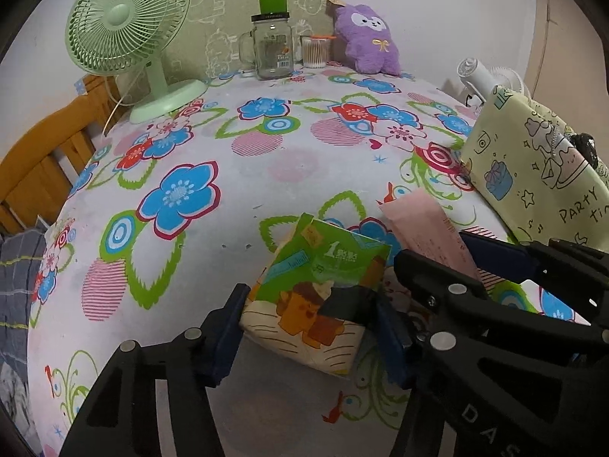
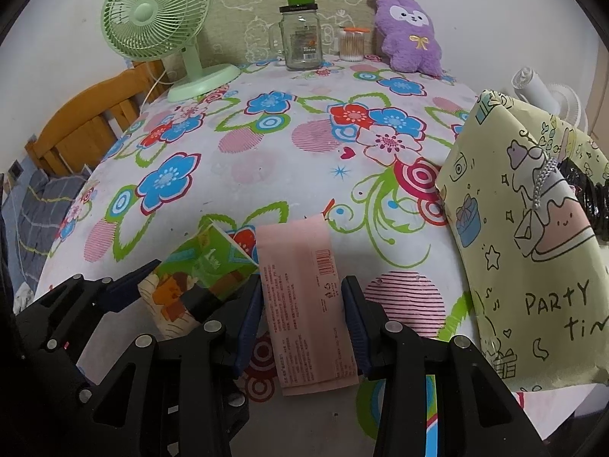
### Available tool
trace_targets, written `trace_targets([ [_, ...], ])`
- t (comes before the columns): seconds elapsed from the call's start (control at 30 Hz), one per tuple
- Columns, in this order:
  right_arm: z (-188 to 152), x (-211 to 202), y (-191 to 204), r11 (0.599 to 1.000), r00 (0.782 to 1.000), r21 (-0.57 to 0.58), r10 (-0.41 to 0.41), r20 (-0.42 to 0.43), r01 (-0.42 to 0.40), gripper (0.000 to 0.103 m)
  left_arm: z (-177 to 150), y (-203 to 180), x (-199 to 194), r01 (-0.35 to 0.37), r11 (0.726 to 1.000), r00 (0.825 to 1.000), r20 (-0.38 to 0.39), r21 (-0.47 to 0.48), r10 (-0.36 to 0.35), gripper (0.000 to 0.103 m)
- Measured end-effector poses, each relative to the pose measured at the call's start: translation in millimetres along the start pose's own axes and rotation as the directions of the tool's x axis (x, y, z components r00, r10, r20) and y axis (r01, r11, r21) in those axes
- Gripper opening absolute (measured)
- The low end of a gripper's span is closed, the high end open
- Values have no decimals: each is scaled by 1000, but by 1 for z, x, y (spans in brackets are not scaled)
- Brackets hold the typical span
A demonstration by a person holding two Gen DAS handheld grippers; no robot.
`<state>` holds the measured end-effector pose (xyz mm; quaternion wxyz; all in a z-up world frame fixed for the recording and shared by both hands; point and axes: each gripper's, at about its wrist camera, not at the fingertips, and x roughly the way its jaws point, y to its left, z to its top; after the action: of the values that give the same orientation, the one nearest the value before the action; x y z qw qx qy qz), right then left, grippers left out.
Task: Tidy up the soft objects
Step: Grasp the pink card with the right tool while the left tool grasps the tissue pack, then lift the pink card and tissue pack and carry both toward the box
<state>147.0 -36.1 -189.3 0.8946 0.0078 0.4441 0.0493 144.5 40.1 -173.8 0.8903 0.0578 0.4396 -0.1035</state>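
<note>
— Left gripper (image 1: 306,327): matte black plastic linkage arms, dark blue finger pads (image 1: 224,337), round silver rivets.
— Right gripper (image 2: 302,327): same black frame, blue pads, silver rivets; white lettering on one arm.

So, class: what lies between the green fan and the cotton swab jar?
In both views, a glass mug jar stands between the green fan and cotton swab jar.
</note>
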Motion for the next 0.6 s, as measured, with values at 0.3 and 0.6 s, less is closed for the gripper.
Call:
trace_targets([
  [0.3,-2,-15,-2,1000,1000,-5,9,30,-8,45,-2,-6,-14,-4,1000,1000,21,-28,5,63],
  [0.6,-1,-35,-6,1000,997,-12,14,74,-14,45,2,-13,-34,-6,998,998,63,-60,10,63],
])
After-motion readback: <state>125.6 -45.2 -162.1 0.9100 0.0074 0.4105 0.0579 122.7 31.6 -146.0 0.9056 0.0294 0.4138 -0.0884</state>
